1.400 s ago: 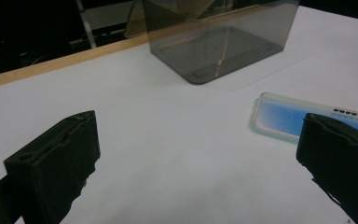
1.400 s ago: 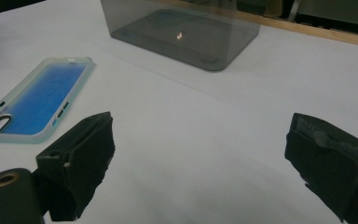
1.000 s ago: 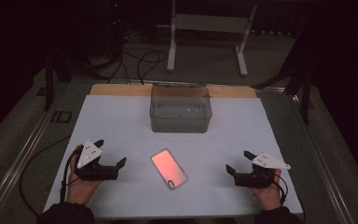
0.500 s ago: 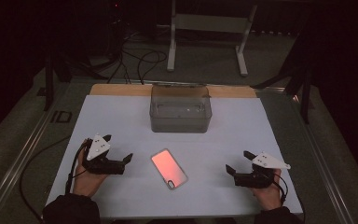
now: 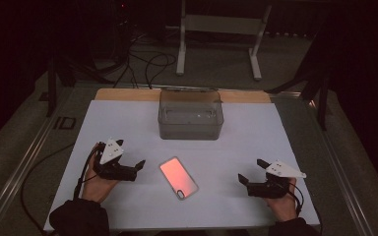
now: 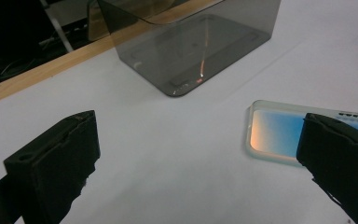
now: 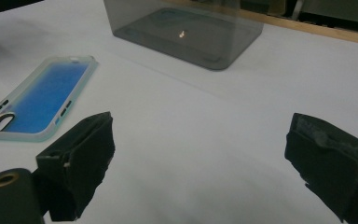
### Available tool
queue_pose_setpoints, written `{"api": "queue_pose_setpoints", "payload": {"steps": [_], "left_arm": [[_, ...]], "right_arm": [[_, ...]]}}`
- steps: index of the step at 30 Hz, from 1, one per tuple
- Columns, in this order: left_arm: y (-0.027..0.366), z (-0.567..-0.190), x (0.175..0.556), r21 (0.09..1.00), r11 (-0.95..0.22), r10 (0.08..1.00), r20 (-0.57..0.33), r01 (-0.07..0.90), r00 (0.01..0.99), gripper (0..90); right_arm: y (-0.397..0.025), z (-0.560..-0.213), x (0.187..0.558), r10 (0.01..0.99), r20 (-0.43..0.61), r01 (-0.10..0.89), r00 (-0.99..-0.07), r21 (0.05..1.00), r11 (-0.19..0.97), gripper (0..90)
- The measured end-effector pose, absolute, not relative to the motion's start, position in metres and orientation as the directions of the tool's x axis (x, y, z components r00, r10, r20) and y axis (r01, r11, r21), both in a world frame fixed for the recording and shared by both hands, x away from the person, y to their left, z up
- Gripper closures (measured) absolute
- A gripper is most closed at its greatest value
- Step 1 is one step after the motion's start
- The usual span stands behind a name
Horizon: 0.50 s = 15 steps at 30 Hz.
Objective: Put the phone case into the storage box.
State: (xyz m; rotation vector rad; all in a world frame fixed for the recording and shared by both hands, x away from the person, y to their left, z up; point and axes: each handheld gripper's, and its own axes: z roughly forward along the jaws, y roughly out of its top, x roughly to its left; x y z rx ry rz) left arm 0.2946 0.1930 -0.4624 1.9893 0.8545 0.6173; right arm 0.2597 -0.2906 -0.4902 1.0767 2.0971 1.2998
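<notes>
The left gripper [image 5: 139,168], jaws wide apart, should straddle the phone case's [image 5: 178,177] nine o'clock edge squarely; the right gripper [image 5: 248,173] waits, spread too.

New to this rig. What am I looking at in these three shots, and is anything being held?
No robot arm here: a person holds a hand-held two-jaw gripper in each hand. The high view looks down on the white table; the left gripper and right gripper come in from the bottom. The other two pictures come from cameras riding on each gripper, looking along its black jaws. A phone case lies flat between them, and a smoky clear box stands farther back. Both grippers are open and hold nothing.
</notes>
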Motion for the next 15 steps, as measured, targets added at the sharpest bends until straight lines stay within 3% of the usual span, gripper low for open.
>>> {"api": "queue_pose_setpoints", "payload": {"steps": [15], "left_arm": [[0.178,-0.464,0.306,0.840,-0.433,0.730,0.115,0.326,0.674,0.3]], "right_arm": [[-0.291,-0.490,0.260,0.798,0.030,0.382,-0.602,0.889,0.255,8.2]]}}
